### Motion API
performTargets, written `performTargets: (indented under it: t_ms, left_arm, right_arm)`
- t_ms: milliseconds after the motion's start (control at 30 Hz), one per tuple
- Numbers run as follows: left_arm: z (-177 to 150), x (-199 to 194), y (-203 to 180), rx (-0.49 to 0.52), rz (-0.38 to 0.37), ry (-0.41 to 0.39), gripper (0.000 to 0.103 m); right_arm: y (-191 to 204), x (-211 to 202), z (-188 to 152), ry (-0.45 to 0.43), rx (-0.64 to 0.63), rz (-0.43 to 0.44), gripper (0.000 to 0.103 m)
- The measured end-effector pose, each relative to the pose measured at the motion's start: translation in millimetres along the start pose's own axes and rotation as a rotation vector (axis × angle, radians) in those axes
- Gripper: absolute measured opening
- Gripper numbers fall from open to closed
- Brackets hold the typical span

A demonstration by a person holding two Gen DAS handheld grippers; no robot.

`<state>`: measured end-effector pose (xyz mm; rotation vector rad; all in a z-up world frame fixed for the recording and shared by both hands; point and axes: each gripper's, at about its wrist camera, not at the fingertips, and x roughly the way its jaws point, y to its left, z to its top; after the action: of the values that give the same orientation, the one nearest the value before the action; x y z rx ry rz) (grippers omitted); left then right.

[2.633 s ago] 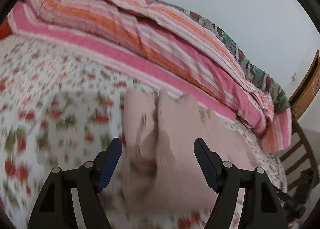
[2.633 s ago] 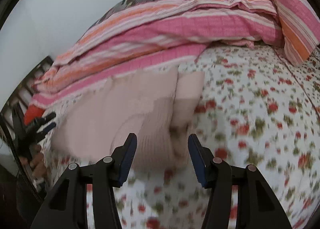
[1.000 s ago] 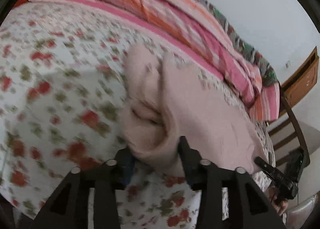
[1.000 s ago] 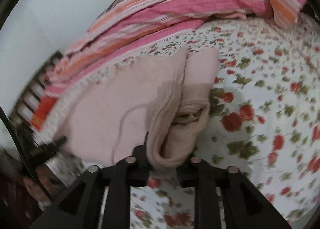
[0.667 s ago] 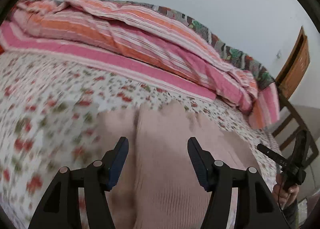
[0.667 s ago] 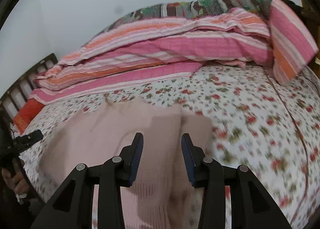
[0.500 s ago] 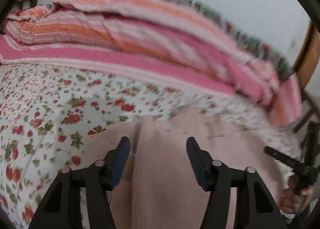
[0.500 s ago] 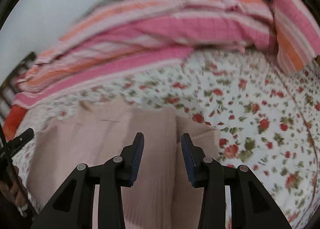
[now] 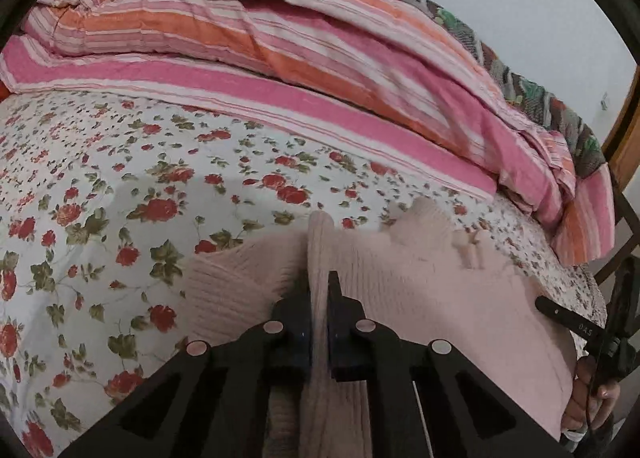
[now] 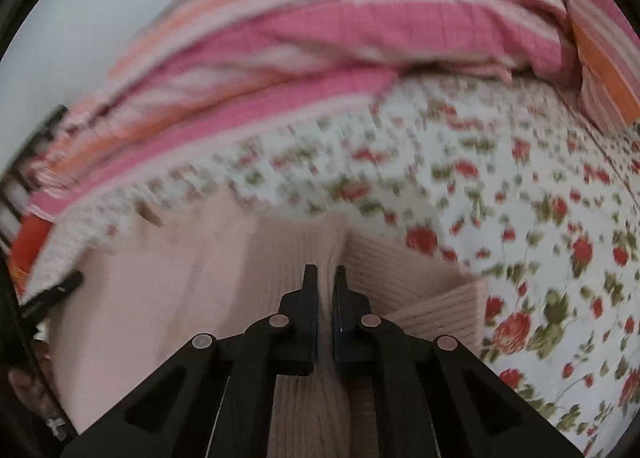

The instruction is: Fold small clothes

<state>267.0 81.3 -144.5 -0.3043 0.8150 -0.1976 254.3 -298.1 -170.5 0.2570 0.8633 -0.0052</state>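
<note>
The left gripper (image 9: pixel 319 290) and the right gripper (image 10: pixel 324 278) have just been closed — each is clamped on a raised ridge of the pink knit sweater (image 9: pixel 420 290), spread at 6 o'clock on the floral bedsheet (image 9: pixel 120 186).

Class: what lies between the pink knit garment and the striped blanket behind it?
Only bare floral bedsheet separates the pink knit garment from the striped blanket; the left wrist view shows it clearest.
</note>
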Motion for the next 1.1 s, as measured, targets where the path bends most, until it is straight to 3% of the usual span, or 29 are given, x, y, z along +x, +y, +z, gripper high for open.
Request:
performTargets:
  t_ms: [100, 167, 233, 267, 400, 533, 833, 1100]
  left_arm:
    - [2.8, -13.6, 6.8, -0.018, -0.032, -0.017, 0.021]
    - [4.6, -21.9, 11.8, -0.03, -0.06, -0.043, 0.047]
    - [6.5, -32.5, 19.6, -0.04, -0.074, -0.091, 0.067]
    - [7.1, -37.7, 24.5, -0.045, -0.077, -0.119, 0.07]
    - [10.5, -37.5, 43.3, -0.097, -0.089, -0.086, 0.07]
    - [10.0, -37.8, 54.8, -0.093, -0.052, -0.079, 0.07]
    - [12.4, -34.3, 62.5, -0.076, -0.032, -0.07, 0.07]
    - [7.1, -35.2, 54.1, -0.031, -0.023, -0.069, 0.07]
  right_arm:
    - [9.1, -24.9, 1.4, -0.065, -0.023, -0.049, 0.023]
    - [28.1, -42.4, -0.9, -0.116, -0.062, -0.058, 0.043]
    - [50.5, -52.5, -5.8, -0.118, -0.109, -0.035, 0.05]
    - [68.2, -53.6, -12.0, -0.098, -0.138, -0.017, 0.05]
    - [117.7, -39.7, -33.2, -0.041, -0.214, 0.037, 0.05]
    - [147.9, -0.7, -44.0, 0.026, -0.278, -0.094, 0.05]
    - [136.1, 44.8, -4.2, 0.113, -0.149, -0.116, 0.049]
    - [147.2, 17.9, -21.1, 0.088, -0.215, -0.082, 0.037]
